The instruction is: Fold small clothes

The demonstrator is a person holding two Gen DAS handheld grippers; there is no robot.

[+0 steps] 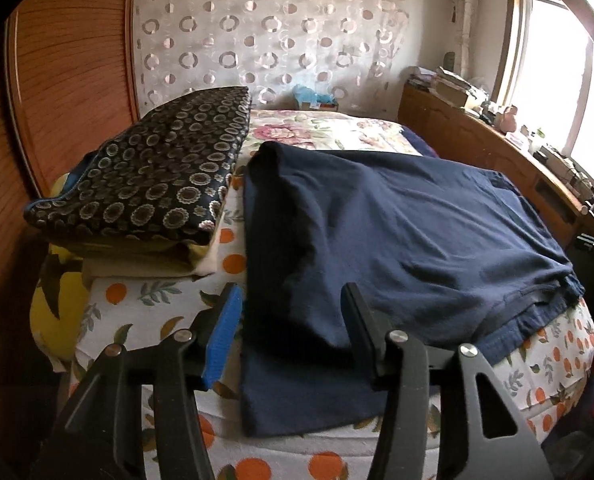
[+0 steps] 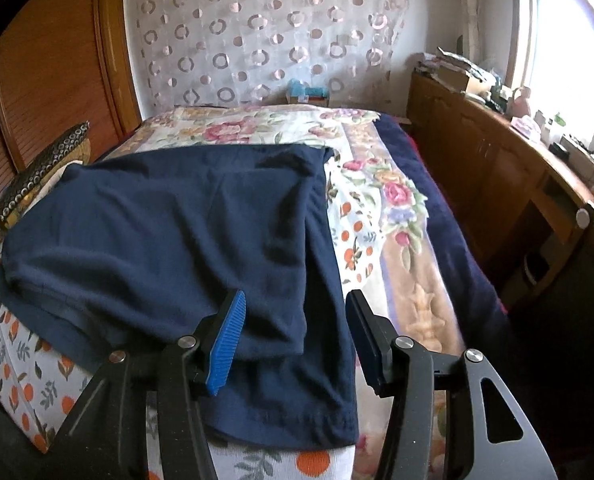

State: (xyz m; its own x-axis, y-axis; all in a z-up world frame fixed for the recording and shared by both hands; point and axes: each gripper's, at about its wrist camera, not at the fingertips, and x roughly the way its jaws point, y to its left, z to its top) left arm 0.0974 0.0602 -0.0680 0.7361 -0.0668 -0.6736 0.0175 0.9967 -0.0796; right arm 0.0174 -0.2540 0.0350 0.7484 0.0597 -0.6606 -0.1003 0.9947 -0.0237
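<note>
Shirt [image 1: 397,232] navy, spread on the bed [image 1: 157,300] over the orange-print sheet, near edge hanging a bit over the bed's front. Looks partly folded already: left side turned in as a long straight panel, a layered hem showing at the right, a second layer lying over the lower one in the right wrist view [image 2: 169,232]. Dark patterned cushion [image 1: 145,176] sits on a stack just left of the shirt, apart from it.

Left gripper [image 1: 293,336] hovers over the shirt's near left part, jaws about half open, nothing held; cloth shows in the gap but the blue pad [image 1: 223,336] is clear of it. Right gripper [image 2: 295,340] over the near right part, jaws also about half open and empty, pads not pressing on cloth.

Step, my read: between folds, both grippers free and lined up on the near edge for a fresh grasp. Next move likely calls for dropping both onto the near hem, pinching all layers at matched spots, then carrying that edge up and away toward the far edge. Risk: catching only the top layer, or snagging the sheet with it
</note>
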